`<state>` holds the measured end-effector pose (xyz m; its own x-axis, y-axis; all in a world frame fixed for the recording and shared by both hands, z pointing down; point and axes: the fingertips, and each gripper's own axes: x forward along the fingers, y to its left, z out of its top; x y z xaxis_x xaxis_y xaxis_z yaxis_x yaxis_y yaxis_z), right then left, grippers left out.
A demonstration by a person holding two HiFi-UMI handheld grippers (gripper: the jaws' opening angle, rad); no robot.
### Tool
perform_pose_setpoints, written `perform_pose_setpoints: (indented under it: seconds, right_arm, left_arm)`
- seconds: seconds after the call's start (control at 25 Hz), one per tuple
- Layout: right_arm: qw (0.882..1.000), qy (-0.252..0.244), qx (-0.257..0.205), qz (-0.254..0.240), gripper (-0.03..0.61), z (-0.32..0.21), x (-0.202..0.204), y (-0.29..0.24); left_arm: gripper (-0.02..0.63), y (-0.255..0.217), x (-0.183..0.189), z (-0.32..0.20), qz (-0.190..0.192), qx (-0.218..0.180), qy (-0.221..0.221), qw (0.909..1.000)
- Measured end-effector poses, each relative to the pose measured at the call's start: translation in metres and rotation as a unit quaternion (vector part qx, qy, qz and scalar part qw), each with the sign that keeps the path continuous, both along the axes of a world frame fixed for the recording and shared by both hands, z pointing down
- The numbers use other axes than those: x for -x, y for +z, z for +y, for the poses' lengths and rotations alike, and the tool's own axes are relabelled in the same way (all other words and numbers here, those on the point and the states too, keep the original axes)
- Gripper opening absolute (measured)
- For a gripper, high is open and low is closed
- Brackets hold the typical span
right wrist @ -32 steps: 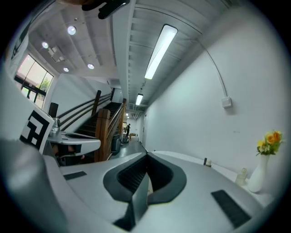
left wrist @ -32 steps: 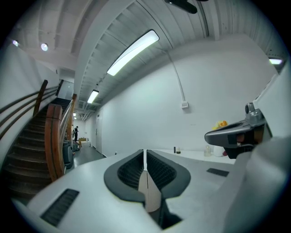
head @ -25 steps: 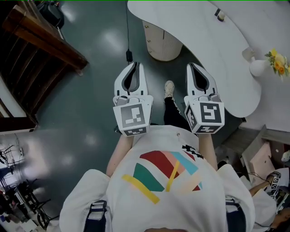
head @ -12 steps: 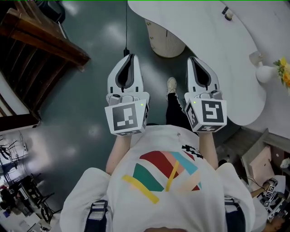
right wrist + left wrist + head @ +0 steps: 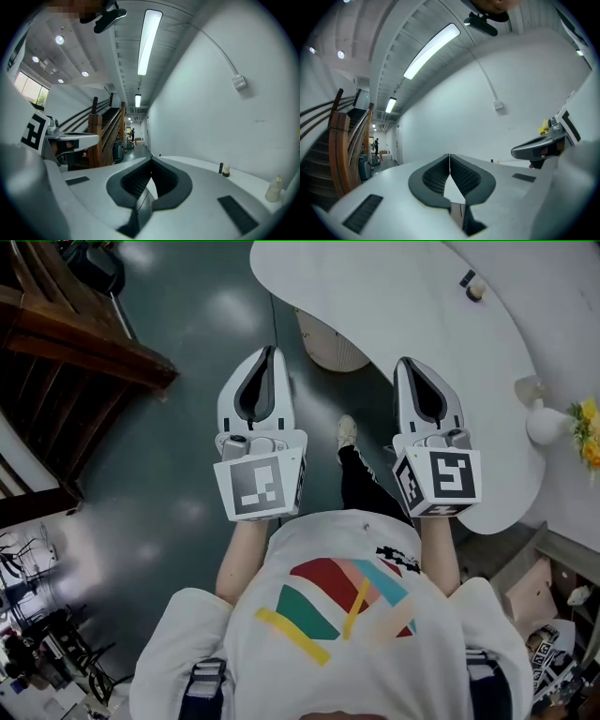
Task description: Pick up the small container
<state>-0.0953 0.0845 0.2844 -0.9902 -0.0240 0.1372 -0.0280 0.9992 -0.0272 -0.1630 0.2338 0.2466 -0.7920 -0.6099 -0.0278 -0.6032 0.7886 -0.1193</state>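
Note:
A small pale container [image 5: 476,289] with a dark piece beside it stands far back on the white table [image 5: 412,306]; the right gripper view shows the container [image 5: 225,171] near the wall. My left gripper [image 5: 267,351] is shut and empty, held level over the dark floor, short of the table edge. My right gripper [image 5: 405,363] is shut and empty too, its tips at the table's near edge. Both sets of jaws meet tip to tip in the left gripper [image 5: 449,157] and right gripper [image 5: 151,162] views.
A translucent little bottle [image 5: 527,390] and a white vase with yellow flowers [image 5: 548,424] stand at the table's right end. The ribbed table base [image 5: 328,343] is under the top. A wooden staircase [image 5: 84,343] lies to the left, boxes [image 5: 534,587] lower right.
Both grippers have moved forward, up the picture, towards the table as the person stepped ahead. The table edge is now closer. The jaws have stayed shut.

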Motion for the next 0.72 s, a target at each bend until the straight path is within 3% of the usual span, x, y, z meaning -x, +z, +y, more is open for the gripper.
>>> perform_pose_setpoints:
  seconds: [0.36, 0.52, 0.72]
  right_arm:
    - [1.000, -0.019, -0.008, -0.017, 0.011, -0.043, 0.074, -0.027]
    - [1.000, -0.011, 0.001, -0.018, 0.011, -0.071, 0.097, -0.030]
    - [0.999, 0.016, 0.025, -0.027, 0.011, -0.111, 0.135, -0.033]
  left_arm:
    - [0.021, -0.009, 0.065, -0.052, 0.018, 0.012, -0.003, 0.9998]
    - [0.020, -0.010, 0.094, -0.084, 0.026, 0.030, -0.002, 0.9992]
    - [0.021, -0.027, 0.132, -0.121, 0.009, 0.033, 0.001, 0.9994]
